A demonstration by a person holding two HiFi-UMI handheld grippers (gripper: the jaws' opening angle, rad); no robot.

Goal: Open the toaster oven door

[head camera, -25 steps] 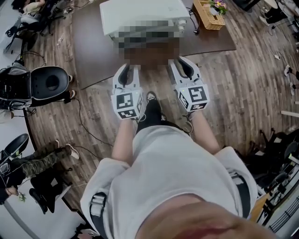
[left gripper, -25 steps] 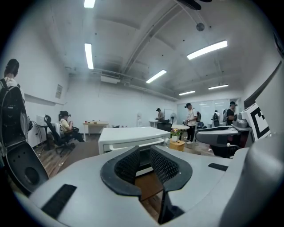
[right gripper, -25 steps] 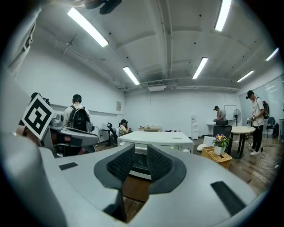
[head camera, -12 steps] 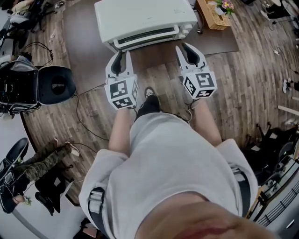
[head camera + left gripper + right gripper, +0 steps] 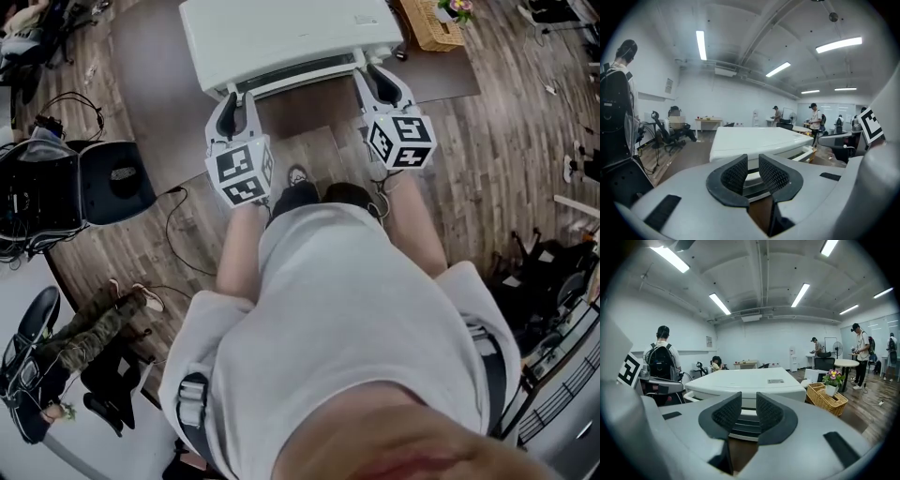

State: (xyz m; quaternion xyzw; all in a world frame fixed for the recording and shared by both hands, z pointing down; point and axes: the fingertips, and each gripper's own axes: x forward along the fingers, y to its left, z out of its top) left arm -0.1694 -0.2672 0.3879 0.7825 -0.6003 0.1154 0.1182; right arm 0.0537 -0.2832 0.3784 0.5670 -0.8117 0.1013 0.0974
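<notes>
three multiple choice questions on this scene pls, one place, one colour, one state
1. In the head view, where is the wicker basket relative to the toaster oven?
A) to its right
B) on top of it
C) to its left

2. What colour is the toaster oven?
A) black
B) white
C) red

3. The left gripper is:
A) shut on the oven handle
B) open, nothing between its jaws
C) holding a flower pot

Answers:
1 A, it sits past the oven's right end.
2 B, its casing is white.
3 B, the jaws stand apart with only air between.
</notes>
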